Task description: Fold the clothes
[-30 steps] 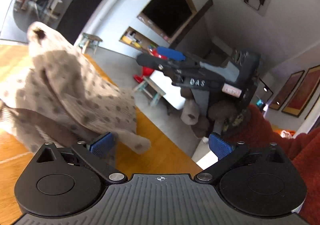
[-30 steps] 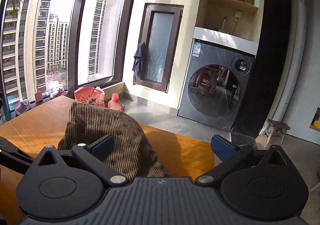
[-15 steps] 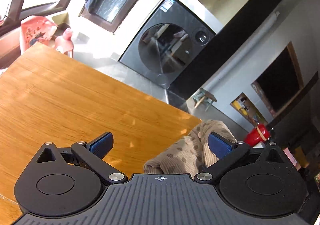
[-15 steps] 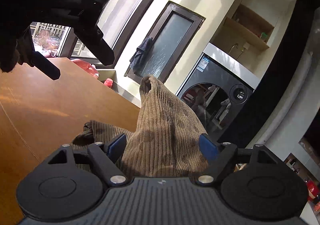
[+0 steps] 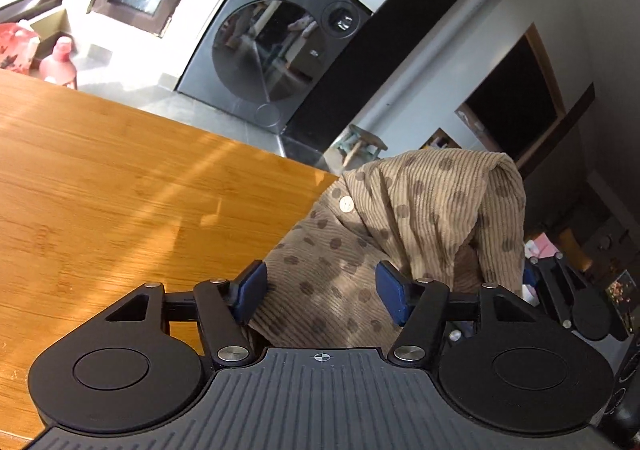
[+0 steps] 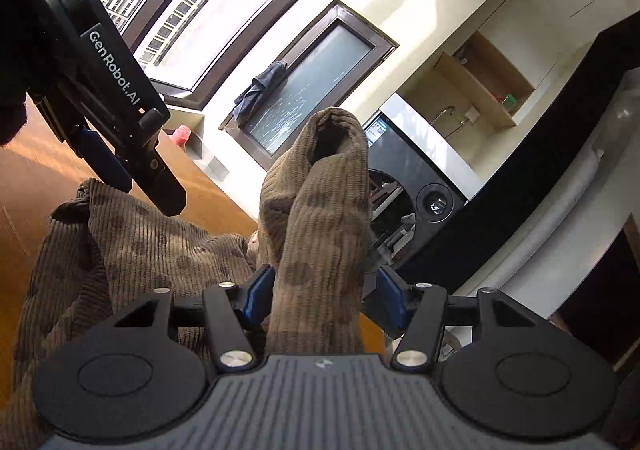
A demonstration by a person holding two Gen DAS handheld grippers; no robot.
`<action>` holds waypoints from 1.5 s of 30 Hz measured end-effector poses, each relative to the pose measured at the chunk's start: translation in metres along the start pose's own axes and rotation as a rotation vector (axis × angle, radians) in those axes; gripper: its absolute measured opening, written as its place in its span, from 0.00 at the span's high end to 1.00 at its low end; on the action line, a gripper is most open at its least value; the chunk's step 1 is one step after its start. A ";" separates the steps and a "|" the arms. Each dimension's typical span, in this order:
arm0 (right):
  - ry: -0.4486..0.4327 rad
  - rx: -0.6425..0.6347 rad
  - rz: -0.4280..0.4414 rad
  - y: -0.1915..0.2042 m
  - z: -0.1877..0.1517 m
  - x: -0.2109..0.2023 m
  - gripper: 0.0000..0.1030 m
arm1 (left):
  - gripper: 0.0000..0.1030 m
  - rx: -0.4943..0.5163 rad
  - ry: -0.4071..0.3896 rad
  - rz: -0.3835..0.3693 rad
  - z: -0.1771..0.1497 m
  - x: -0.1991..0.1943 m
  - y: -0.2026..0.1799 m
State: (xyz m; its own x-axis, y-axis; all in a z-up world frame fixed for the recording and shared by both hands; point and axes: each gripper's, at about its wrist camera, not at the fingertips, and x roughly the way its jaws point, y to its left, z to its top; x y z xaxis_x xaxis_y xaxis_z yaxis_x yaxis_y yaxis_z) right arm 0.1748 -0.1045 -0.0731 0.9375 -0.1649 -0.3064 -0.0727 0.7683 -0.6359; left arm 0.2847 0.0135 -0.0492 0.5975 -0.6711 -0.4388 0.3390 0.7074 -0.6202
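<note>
A tan corduroy garment with dark dots (image 5: pixel 420 210) lies at the right edge of the wooden table (image 5: pixel 120 178), one part raised in a peak. My left gripper (image 5: pixel 322 292) is open, its blue pads on either side of the cloth without pinching it. My right gripper (image 6: pixel 320 294) is also open, with a raised sleeve-like fold of the garment (image 6: pixel 320 202) standing between its pads. The left gripper also shows in the right wrist view (image 6: pixel 108 102), above the cloth at the upper left.
A grey washing machine (image 5: pixel 276 46) stands beyond the table's far edge. A red bottle (image 5: pixel 60 64) and a red bag sit on the floor by the window. A small stool (image 5: pixel 360 140) stands near the dark wall panel.
Both grippers have moved in over the garment, and cloth now lies between each pair of pads. The jaws of both have narrowed. The left gripper has come closer to the right one.
</note>
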 end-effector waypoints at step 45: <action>-0.121 0.383 0.538 -0.078 -0.003 -0.059 0.00 | 0.42 -0.118 0.035 -0.154 0.000 -0.007 0.043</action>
State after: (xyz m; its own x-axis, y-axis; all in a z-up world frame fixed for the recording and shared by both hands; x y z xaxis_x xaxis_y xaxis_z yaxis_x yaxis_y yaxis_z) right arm 0.1242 -0.1564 -0.0074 0.8378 0.3555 -0.4145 -0.4353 0.8930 -0.1141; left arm 0.2954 0.0484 -0.0729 0.5189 -0.7782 -0.3537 0.3359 0.5661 -0.7528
